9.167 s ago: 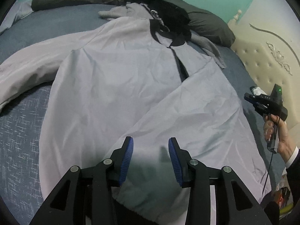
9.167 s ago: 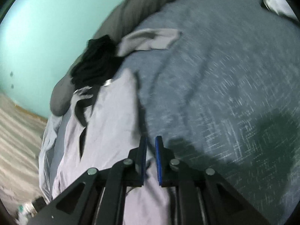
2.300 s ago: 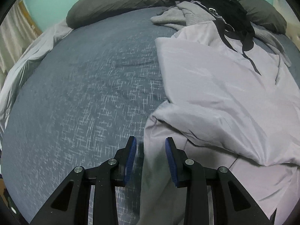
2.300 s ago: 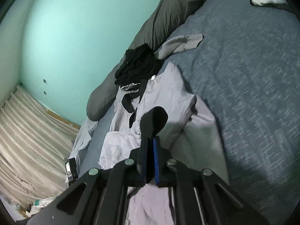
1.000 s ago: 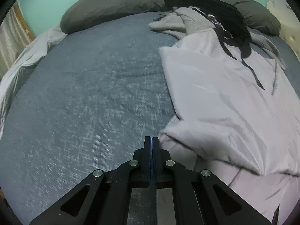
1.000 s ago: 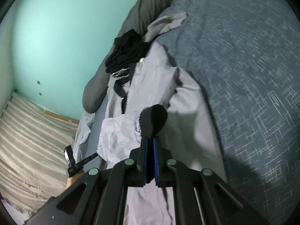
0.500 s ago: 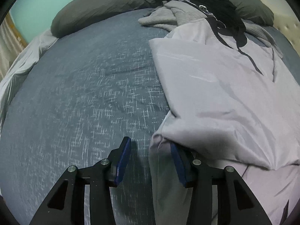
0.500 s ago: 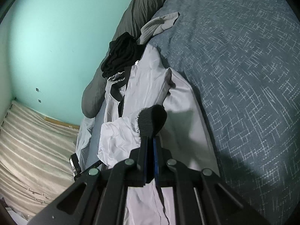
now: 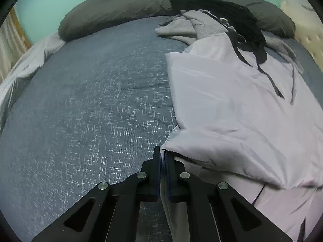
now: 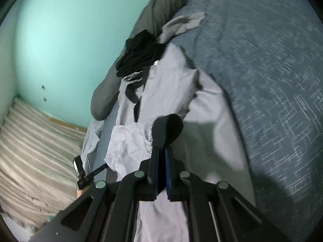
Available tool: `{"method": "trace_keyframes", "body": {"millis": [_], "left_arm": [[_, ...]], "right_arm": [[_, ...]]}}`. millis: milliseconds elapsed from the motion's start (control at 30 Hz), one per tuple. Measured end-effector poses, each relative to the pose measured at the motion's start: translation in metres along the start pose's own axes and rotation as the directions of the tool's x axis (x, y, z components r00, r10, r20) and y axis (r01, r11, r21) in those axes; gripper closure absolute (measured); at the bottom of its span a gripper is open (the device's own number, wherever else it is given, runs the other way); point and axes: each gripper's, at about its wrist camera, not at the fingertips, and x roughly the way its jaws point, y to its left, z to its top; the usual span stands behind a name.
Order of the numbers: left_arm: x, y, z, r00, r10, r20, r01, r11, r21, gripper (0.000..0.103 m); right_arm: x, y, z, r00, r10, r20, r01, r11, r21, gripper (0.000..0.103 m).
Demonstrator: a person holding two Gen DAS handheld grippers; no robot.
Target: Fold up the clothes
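Pinching: my left gripper nips the near left edge of the pale lilac jacket, for folding on the blue-grey bedspread. My right gripper clamps its black ribbed cuff, sleeve raised for laying across.

Dim indoor light, fisheye-bent edges — dark vignette, right view motion-blurred

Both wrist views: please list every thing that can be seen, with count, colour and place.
Light lilac jacket with black trim: one, partly folded, on the bed's right half.
Black ribbed cuff: one, clamped at the right fingertips.
Black garment: one, on the pillow.
Grey garment: one, near the pillow.
Long dark grey pillow: one, at the far edge.
Blue-grey bedspread: one, under everything.
Teal wall: behind the bed.
Left gripper: black, blue pads, shut on the jacket's edge.
Right gripper: same, shut on the cuff.
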Motion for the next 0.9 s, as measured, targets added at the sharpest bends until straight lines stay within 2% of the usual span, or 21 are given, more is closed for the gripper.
{"method": "trace_keyframes", "body": {"millis": [200,300,467,733,900], "left_arm": [[0.018,0.022,-0.002,0.996,-0.066,-0.055,0.056,0.982,-0.178,0.099],[0.021,0.023,-0.001,0.995,-0.081,-0.061,0.067,0.975,-0.210,0.099],[0.021,0.019,0.003,0.993,-0.087,-0.078,0.072,0.981,-0.180,0.100],[0.001,0.022,-0.001,0.992,-0.094,-0.083,0.080,0.984,-0.157,0.096],[-0.019,0.036,-0.005,0.994,-0.074,-0.084,0.061,0.988,-0.145,0.096]], "right_arm": [[0.011,0.012,-0.014,0.998,-0.028,-0.054,0.026,0.999,-0.035,0.098],[0.014,0.009,-0.017,0.995,-0.074,-0.060,0.072,0.997,-0.040,0.098],[0.005,0.004,-0.012,0.997,-0.072,-0.019,0.072,0.997,-0.025,0.098],[0.011,0.004,-0.018,0.991,-0.125,-0.054,0.122,0.991,-0.051,0.098],[0.012,0.005,-0.021,0.986,-0.151,-0.071,0.147,0.987,-0.065,0.098]]}}
